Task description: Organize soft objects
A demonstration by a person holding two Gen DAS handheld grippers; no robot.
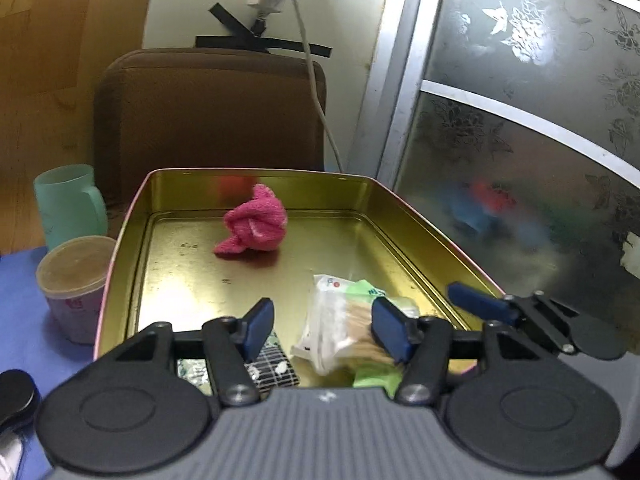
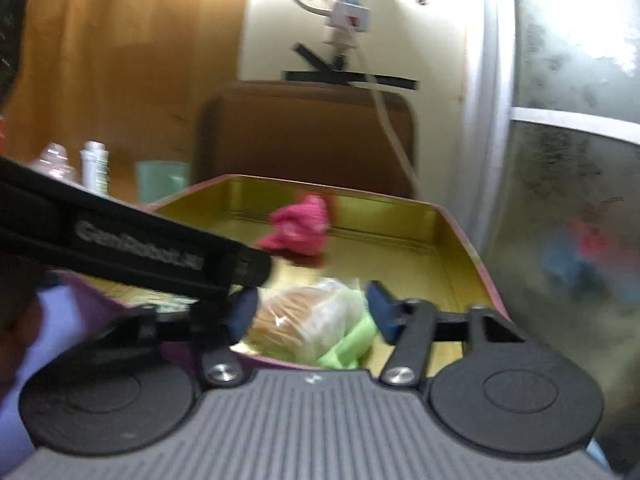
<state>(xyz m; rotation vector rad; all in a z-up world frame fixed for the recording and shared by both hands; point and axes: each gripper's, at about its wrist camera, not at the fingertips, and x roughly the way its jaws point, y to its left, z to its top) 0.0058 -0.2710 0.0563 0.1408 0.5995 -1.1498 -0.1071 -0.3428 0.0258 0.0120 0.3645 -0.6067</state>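
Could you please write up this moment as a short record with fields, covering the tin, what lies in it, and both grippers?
container: gold metal tin, lid off, on a blue surface
far end of tin: crumpled pink cloth
near end of tin: clear bag of cotton swabs with green packaging; a black-and-white patterned packet beside it
left gripper: open, jaws above the near end, holding nothing
right gripper: open, over the swab bag, holding nothing
beside tin: teal mug, lidded tub
behind tin: brown cushion
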